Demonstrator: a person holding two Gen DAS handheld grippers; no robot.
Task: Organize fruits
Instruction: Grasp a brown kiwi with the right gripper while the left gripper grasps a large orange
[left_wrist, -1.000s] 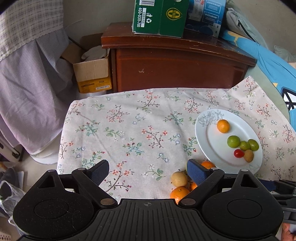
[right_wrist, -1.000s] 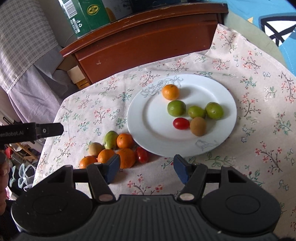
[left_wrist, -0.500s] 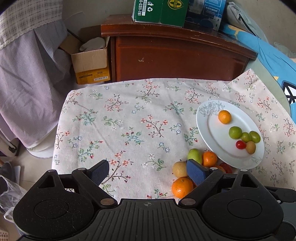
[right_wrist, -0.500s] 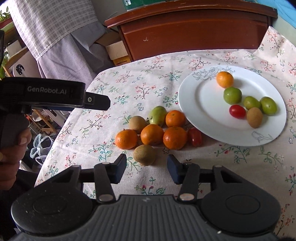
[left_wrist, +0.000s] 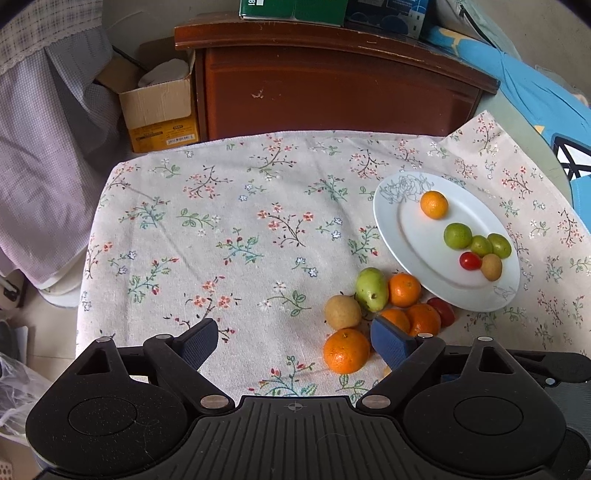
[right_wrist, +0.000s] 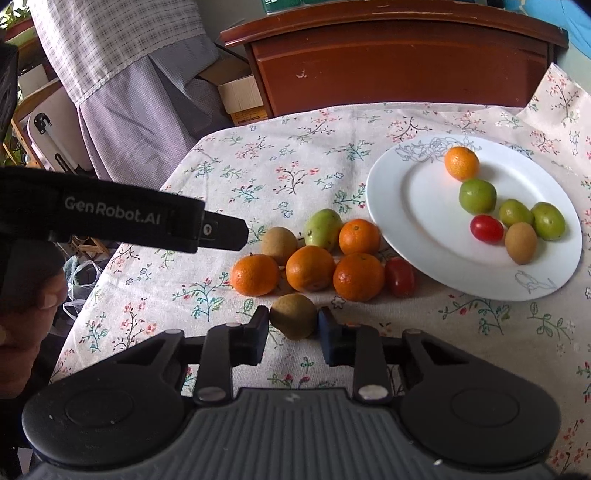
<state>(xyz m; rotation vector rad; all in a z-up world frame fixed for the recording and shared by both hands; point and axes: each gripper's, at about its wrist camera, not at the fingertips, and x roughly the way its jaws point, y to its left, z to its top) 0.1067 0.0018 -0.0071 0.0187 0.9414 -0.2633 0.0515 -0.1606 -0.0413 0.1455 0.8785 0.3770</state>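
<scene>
CHANGE: right gripper (right_wrist: 290, 334) jaws have just been closing, now pinching the brown fruit (right_wrist: 294, 315) at lower centre, on the surface near the plate (right_wrist: 417, 236) | LEFT: left gripper (left_wrist: 291, 341) wide open, empty | MEANING: likely ready to lift toward the plate

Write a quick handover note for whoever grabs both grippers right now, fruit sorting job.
Right gripper: jaws have just been closing around the brown fruit on the cloth; pads at its sides.
Left gripper: open, empty, beside the fruit pile.
White plate: holds six fruits: an orange, three green, one red, one brown.
Left on the cloth: four oranges, a green pear, another brown fruit, a red tomato.
Next, probably: lift the gripped fruit to the plate.
</scene>
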